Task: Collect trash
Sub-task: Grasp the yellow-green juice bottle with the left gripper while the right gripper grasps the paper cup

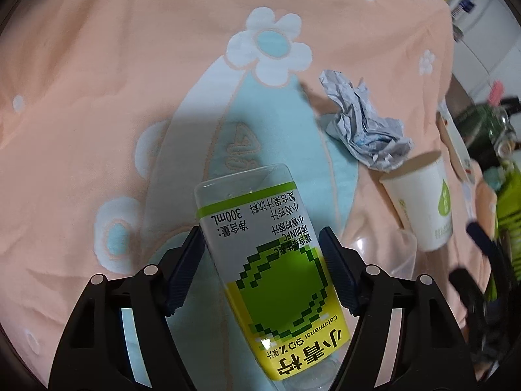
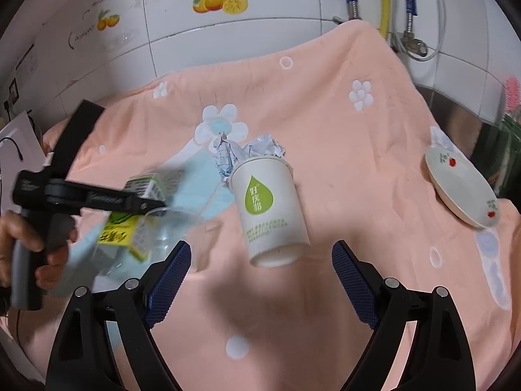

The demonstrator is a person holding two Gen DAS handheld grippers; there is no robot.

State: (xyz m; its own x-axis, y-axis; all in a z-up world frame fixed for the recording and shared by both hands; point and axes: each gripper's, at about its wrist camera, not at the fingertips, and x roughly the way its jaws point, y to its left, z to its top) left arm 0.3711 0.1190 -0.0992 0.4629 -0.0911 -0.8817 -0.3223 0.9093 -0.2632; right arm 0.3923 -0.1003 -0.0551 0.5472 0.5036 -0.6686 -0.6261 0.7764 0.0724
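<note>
A: Starting at the left, the left gripper straddles the clear juice bottle, which lies on the peach flowered cloth. Its jaws stand fairly wide. One pad looks to touch the bottle's side, the other shows a slight gap, so I would not call it gripped.

B: What could go wrong there?

A: The bottle is smooth and round. If the pads close off-centre, I judge it could squirt out or roll across the soft cloth. It looks empty, though the label hides much of it.

B: And further right?

A: The crumpled paper sits mid-cloth, touching the rim of the paper cup, which lies on its side, mouth towards the paper. I cannot see inside the cup. The right gripper hangs wide open just short of its base, holding nothing. A hard squeeze may crush the cup or push it into the paper.

B: Anything beyond?

A: A flowered saucer at the far right, nothing in it.
</note>
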